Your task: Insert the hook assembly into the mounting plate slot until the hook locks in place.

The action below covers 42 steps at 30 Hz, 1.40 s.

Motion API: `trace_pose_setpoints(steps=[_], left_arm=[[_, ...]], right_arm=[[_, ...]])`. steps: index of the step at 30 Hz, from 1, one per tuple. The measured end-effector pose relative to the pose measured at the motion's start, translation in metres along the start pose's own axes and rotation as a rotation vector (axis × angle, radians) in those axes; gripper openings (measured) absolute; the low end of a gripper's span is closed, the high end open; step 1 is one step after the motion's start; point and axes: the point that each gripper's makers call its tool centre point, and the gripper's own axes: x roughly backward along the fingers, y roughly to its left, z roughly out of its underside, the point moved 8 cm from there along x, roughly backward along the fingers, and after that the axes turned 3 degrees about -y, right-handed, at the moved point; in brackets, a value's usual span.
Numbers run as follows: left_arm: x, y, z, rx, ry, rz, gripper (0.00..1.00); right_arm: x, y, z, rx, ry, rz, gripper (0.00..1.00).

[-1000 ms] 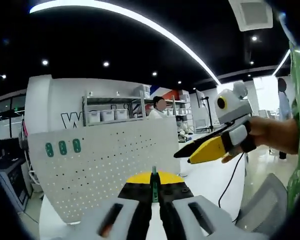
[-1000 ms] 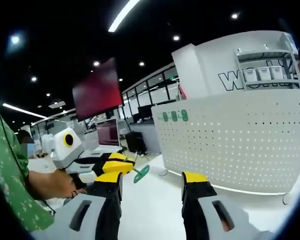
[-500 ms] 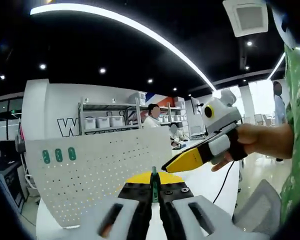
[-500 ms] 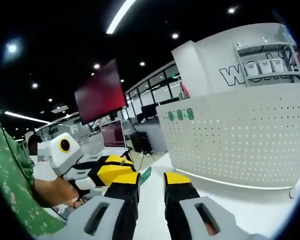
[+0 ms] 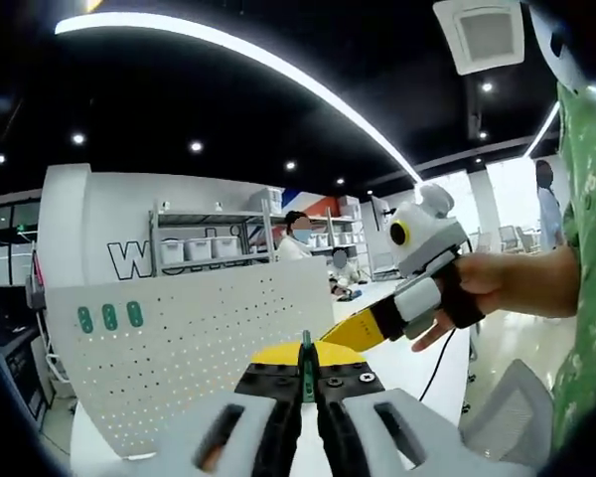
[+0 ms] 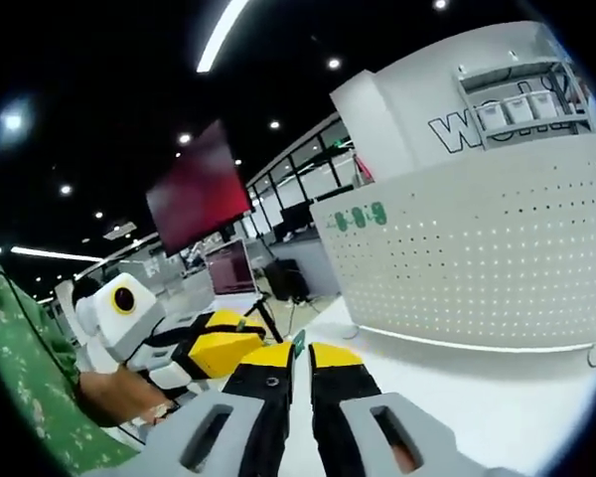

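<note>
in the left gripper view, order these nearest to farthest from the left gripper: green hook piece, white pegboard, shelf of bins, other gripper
1. green hook piece: pinched between the left gripper's fingers.
2. right gripper: to the right, yellow tip just beyond.
3. white pegboard: standing behind, to the left.
4. shelf of bins: above and behind the pegboard, by the far wall.

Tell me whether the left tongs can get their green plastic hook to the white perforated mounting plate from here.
Probably yes. The left tongs are shut on the green plastic hook, and the white perforated mounting plate stands ahead with nothing between. The right tongs crowd the hook's other side, away from the plate.
</note>
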Motion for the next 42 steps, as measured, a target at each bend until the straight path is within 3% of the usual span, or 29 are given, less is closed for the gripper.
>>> trace_pose_setpoints(steps=[11, 16, 18, 29, 42], left_arm=[[-0.002, -0.001, -0.001, -0.021, 0.001, 0.000, 0.02], [-0.003, 0.001, 0.000, -0.022, 0.027, -0.019, 0.02], [-0.004, 0.002, 0.002, -0.054, 0.071, -0.039, 0.03], [-0.010, 0.000, 0.003, -0.092, 0.096, -0.060, 0.03], [-0.016, -0.001, 0.004, -0.138, 0.111, -0.064, 0.05]], right_arm=[[0.003, 0.001, -0.003, -0.006, -0.032, 0.004, 0.02], [0.003, 0.001, -0.005, 0.029, -0.044, 0.013, 0.01], [0.003, 0.002, -0.006, 0.035, -0.054, 0.011, 0.00], [0.001, 0.001, -0.009, 0.094, -0.052, 0.040, 0.00], [0.003, 0.001, -0.009, 0.091, -0.058, 0.045, 0.00]])
